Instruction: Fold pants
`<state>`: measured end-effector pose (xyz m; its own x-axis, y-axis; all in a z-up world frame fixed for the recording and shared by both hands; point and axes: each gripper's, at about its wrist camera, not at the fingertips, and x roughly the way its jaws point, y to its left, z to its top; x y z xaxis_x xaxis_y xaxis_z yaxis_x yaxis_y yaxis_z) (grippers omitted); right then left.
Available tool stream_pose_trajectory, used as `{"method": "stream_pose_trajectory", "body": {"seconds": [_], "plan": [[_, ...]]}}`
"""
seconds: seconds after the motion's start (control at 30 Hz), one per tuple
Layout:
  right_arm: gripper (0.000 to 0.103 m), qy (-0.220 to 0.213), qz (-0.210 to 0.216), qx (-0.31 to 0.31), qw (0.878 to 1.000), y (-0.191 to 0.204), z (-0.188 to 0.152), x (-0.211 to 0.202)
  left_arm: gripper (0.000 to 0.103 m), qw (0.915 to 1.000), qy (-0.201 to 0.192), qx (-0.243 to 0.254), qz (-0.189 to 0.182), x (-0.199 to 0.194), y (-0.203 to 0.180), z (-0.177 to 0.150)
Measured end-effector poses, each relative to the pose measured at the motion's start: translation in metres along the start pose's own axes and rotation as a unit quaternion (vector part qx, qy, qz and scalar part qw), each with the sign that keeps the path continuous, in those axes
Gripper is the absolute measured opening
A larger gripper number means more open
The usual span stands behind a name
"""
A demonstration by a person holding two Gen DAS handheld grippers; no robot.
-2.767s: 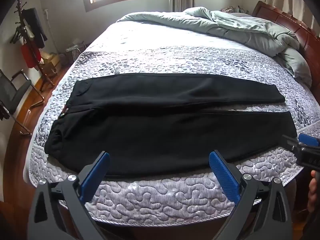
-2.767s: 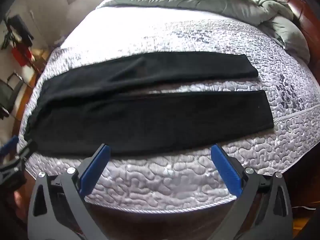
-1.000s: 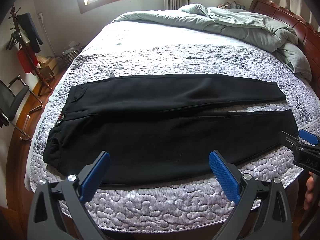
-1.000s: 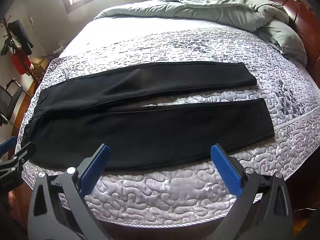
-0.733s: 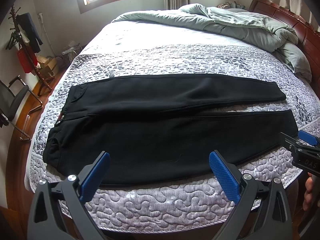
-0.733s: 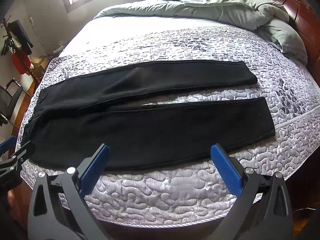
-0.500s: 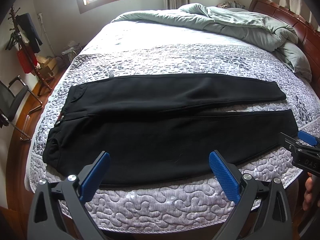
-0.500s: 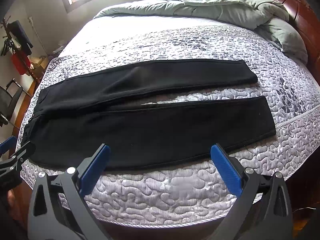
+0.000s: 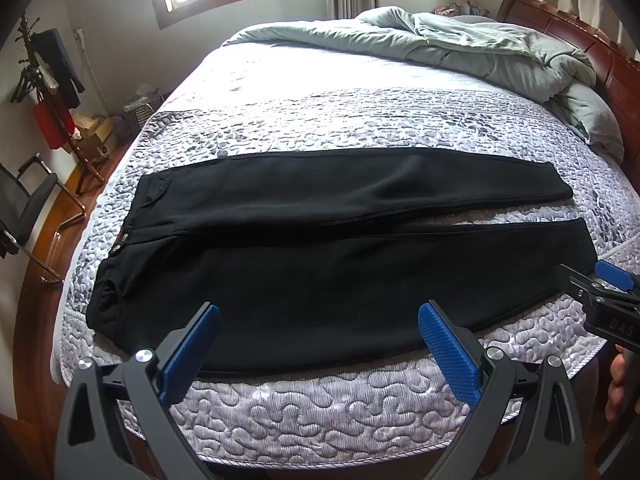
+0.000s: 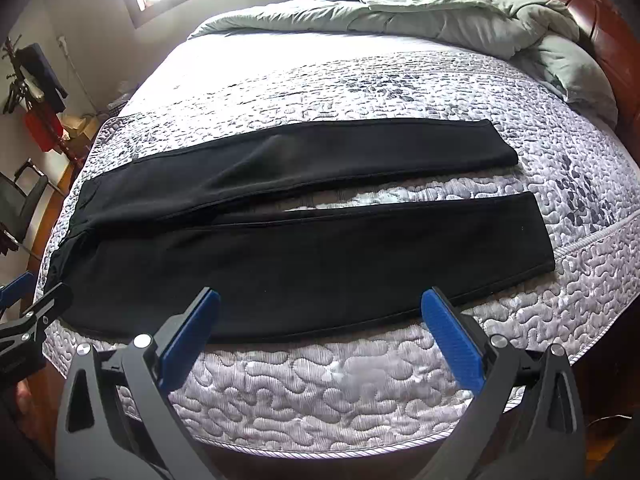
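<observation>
Two legs of black pants (image 9: 340,264) spread flat across the quilted bed (image 9: 320,408), waistband toward the coat rack side, cuffs toward the wooden headboard (image 9: 576,28) side. Legs parted in a narrow V, meeting at the crotch, a strip of quilt showing between them nearer the cuffs. Near leg lying just inside the bed's near edge; far leg parallel beyond it.

Left claw (image 9: 320,354) held over the bed's near edge, blue pads wide apart, gripping nothing, just short of the near leg's hem line. Right claw (image 10: 322,344) likewise spread wide and unloaded, poised over the same edge of the bed, further along toward the cuffs. Seen from the left wrist view, right claw (image 9: 600,292) close beside the near cuff, not clearly touching it.

Rumpled grey-green duvet (image 9: 460,44) heaped at the far part of the bed against the headboard. Beyond the bed's waistband end: coat rack (image 9: 48,80) with dark and red garments, and a black chair (image 9: 28,204) on the wooden floor.
</observation>
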<state>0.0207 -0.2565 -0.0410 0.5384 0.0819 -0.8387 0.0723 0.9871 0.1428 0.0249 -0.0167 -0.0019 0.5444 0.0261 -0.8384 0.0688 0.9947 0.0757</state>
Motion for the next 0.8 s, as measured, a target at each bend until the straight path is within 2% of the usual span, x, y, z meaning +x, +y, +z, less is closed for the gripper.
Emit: {"method": "stream_pose_trajectory", "body": {"seconds": [0.53, 0.6, 0.7, 0.8], "plan": [[0.1, 0.003, 0.012, 0.001, 1.0, -0.01, 0.007, 0.011, 0.099, 0.9999, 0.01, 0.009, 0.0, 0.012, -0.004, 0.006], [0.1, -0.001, 0.015, 0.004, 1.0, -0.024, 0.019, 0.014, 0.099, 0.9996, 0.025, 0.011, -0.001, 0.025, -0.002, 0.013], [0.1, -0.001, 0.004, 0.028, 1.0, -0.068, 0.053, 0.025, 0.099, 0.9987, 0.046, 0.022, -0.004, 0.051, 0.001, 0.028], [0.1, 0.003, -0.033, 0.043, 0.999, -0.117, 0.096, 0.047, 0.099, 0.9971, 0.067, 0.035, -0.011, 0.084, 0.001, 0.05]]}}
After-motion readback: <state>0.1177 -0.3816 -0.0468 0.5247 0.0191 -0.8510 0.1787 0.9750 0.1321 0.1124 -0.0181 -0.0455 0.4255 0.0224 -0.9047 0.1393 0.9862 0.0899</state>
